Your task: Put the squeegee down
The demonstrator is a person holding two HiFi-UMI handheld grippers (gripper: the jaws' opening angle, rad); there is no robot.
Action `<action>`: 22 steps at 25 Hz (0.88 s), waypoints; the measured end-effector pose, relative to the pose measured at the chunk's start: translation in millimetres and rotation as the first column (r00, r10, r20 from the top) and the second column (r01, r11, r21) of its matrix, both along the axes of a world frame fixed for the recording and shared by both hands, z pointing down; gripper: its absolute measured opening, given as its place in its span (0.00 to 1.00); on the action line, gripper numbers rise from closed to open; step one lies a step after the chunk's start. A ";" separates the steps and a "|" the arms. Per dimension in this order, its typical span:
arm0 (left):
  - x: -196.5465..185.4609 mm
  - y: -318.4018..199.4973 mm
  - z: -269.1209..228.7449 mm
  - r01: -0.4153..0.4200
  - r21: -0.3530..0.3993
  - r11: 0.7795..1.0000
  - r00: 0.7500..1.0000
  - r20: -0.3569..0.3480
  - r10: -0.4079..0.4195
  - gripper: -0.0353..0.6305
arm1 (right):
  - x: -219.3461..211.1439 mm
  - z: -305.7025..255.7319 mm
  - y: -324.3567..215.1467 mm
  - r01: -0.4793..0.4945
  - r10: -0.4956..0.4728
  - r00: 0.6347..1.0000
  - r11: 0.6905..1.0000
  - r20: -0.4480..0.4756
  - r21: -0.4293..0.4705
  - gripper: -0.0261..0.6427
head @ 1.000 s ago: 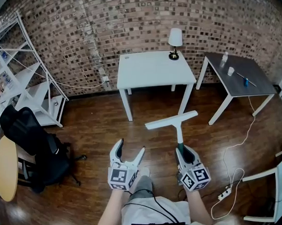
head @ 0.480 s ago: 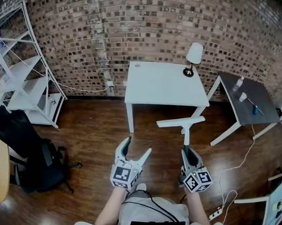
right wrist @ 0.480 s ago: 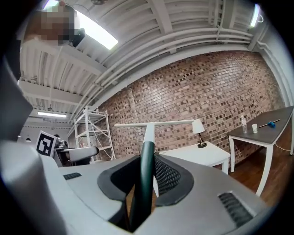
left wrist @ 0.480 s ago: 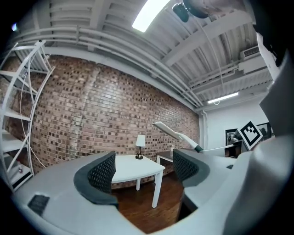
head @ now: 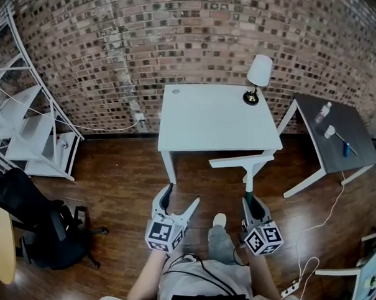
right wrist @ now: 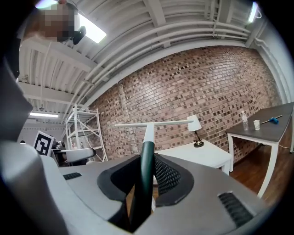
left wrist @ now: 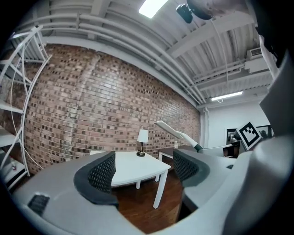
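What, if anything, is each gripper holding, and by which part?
The right gripper is shut on the squeegee, gripping its dark green handle; the left gripper is open and holds nothing.

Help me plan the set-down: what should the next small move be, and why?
Probably carry the squeegee forward over the white table: the right gripper is shut on its handle, and the blade hangs near the table's front edge.

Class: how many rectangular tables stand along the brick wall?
2. The white table, bearing a lamp, stands at the centre; the dark table stands to its right. Others may be out of frame.
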State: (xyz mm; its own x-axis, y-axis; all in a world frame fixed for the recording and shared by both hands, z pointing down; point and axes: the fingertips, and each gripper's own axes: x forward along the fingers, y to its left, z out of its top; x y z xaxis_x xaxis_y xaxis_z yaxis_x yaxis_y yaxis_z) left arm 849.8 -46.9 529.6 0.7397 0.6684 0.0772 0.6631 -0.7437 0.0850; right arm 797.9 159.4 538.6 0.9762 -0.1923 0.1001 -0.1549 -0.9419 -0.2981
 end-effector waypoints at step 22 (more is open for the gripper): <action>253.5 167.7 -4.7 0.122 0.057 0.991 0.993 -0.016 -0.121 0.61 | 280.6 42.0 163.9 0.081 -0.086 0.994 0.995 0.070 0.064 0.21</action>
State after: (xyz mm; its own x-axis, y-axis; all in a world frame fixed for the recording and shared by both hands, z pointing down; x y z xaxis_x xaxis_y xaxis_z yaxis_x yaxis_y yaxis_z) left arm 1103.3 120.8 524.8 0.8162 0.5685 0.1030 0.5686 -0.8220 0.0314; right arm 1078.5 323.2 580.6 0.9470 -0.2808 0.1561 -0.2082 -0.9063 -0.3677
